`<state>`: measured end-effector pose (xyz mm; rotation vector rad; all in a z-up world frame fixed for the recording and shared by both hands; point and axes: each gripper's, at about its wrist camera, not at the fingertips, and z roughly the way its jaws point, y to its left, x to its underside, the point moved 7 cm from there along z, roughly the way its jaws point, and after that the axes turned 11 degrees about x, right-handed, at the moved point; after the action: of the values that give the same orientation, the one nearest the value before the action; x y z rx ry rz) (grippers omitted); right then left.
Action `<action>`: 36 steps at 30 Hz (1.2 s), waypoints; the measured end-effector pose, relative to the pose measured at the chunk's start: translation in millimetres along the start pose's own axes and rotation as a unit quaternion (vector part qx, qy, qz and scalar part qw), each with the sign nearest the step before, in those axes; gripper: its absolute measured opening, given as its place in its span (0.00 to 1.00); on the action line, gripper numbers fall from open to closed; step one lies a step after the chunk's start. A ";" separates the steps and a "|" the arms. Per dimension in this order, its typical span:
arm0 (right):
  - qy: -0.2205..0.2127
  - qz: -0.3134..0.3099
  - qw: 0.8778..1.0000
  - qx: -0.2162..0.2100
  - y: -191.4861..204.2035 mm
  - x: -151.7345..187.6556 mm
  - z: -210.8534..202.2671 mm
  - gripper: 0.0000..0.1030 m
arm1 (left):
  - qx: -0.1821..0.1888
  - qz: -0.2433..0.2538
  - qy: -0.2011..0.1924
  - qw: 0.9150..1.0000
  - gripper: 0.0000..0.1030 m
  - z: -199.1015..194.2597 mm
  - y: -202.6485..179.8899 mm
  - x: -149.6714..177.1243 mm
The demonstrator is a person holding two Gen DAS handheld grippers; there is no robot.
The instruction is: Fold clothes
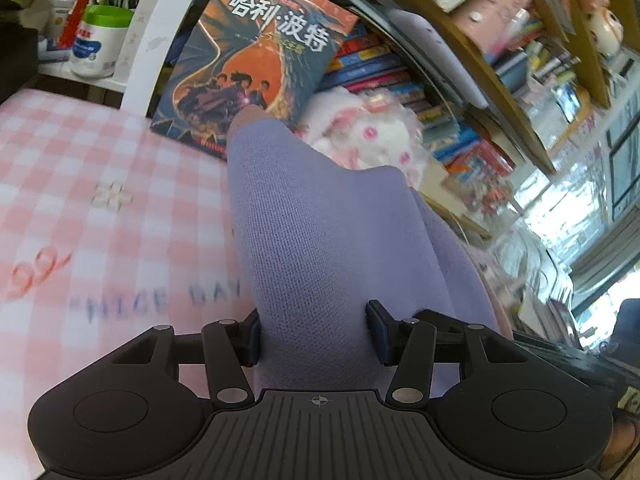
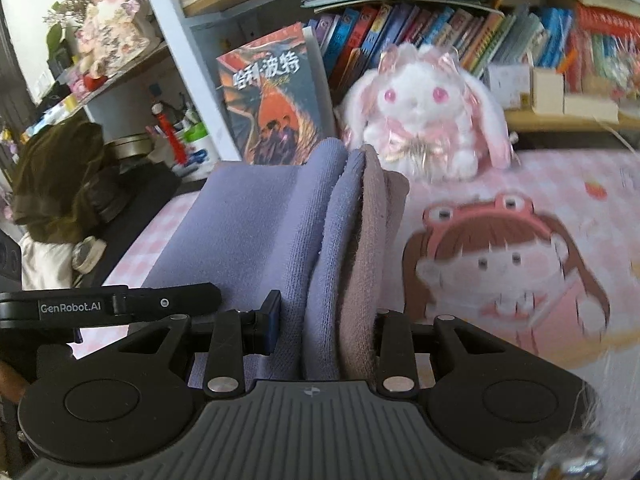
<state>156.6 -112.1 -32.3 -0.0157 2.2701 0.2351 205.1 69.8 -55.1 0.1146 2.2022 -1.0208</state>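
Each tool pinched a part of the lilac knit garment point(image 1: 320, 216): the left tool point(image 1: 316, 336) had a thick bunch of it filling the gap between its pads, and the right tool point(image 2: 326, 330) was pressed on several stacked layers, lilac beside a pinkish-brown one. Gripping two parts probably kept the cloth spread for the fold. It hung lifted over the pink checked bed cover point(image 1: 100, 184), near the plush rabbit point(image 2: 424, 120).
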 end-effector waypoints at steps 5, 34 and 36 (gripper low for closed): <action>-0.008 -0.013 1.000 0.002 -8.4 -25.7 41.9 0.28 | -0.007 0.002 -0.003 1.000 0.48 30.9 15.6 -26.5; 0.020 0.040 0.999 0.026 -51.5 -24.4 98.4 0.72 | -0.077 -0.013 -0.030 0.997 0.68 45.2 46.2 -31.9; 0.008 0.050 0.998 0.040 -58.3 -25.2 87.4 0.74 | -0.091 -0.002 -0.044 0.995 0.70 34.8 43.5 -30.1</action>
<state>244.0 -155.8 -78.4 0.1389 2.2965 0.1973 262.4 81.3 -79.6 -0.0169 2.2041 -0.8061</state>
